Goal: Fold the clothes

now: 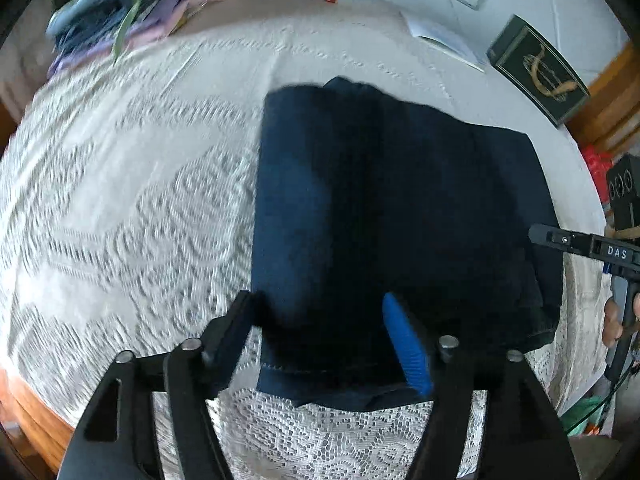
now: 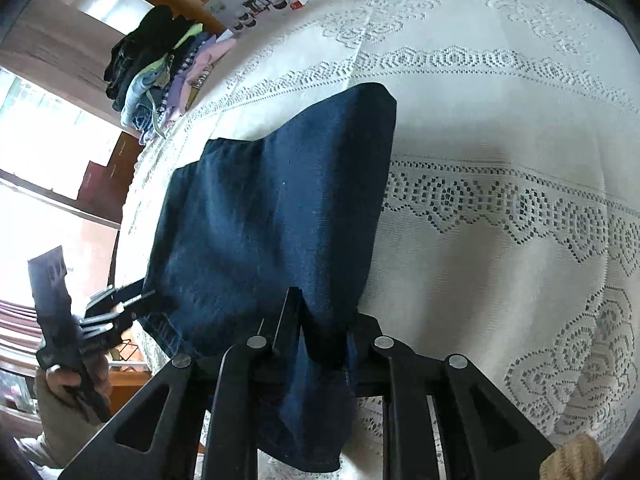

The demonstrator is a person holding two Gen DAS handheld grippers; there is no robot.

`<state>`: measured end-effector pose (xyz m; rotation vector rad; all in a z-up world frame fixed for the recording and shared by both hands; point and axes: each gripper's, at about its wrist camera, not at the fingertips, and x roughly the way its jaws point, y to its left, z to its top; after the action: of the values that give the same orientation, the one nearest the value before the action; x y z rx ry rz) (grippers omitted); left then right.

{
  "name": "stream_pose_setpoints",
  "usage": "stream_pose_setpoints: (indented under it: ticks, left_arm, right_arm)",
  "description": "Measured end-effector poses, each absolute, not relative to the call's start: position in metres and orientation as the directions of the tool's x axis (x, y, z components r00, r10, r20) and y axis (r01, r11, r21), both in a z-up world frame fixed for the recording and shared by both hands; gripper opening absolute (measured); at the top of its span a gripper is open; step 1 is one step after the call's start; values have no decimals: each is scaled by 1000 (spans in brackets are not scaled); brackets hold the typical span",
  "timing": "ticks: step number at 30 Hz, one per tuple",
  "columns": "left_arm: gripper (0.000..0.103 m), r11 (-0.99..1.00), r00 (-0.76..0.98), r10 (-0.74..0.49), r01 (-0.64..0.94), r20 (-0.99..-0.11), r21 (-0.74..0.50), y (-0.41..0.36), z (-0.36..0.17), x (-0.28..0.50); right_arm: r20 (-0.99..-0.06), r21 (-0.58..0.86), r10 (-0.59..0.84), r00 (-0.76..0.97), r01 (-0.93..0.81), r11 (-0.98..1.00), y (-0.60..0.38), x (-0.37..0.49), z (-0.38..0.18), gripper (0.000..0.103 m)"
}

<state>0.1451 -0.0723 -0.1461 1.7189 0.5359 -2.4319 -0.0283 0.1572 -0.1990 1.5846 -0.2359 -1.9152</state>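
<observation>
On lace tablecloth (image 1: 120, 200), right hand-held gripper (image 2: 324, 332) marked "DAS" pinching navy garment (image 2: 272, 208), left hand-held gripper (image 1: 320, 320) spread.

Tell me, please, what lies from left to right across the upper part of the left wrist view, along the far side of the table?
Pile of clothes → white booklet → dark green box. Below them, the folded dark blue garment lies on the lace tablecloth.
</observation>
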Motion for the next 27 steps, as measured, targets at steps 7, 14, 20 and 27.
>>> stream_pose_setpoints:
  ticks: [7,14,20,27]
  left_arm:
    - [73,-869,-378,214,348,-901,-352,-70,-160,148]
    - [50,-874,-398,194,346,-897,-343,-51,-157,142]
    - [34,-914,-423,115,308,-899,-262,-26,-141,139]
    - [33,-896,-440,127,334,-889,-293,-25,-144,136]
  right_arm:
    - [-799,552,-600,-42,347,-759,160,-32,-209,27]
    - [-799,547,-600,-42,364,-754,157,-35,-214,30]
    - [-806,513,-585,-88,390,-765,150,-29,-212,25]
    - [-799,527,-593,-98,359,-770,152,-31,-215,23]
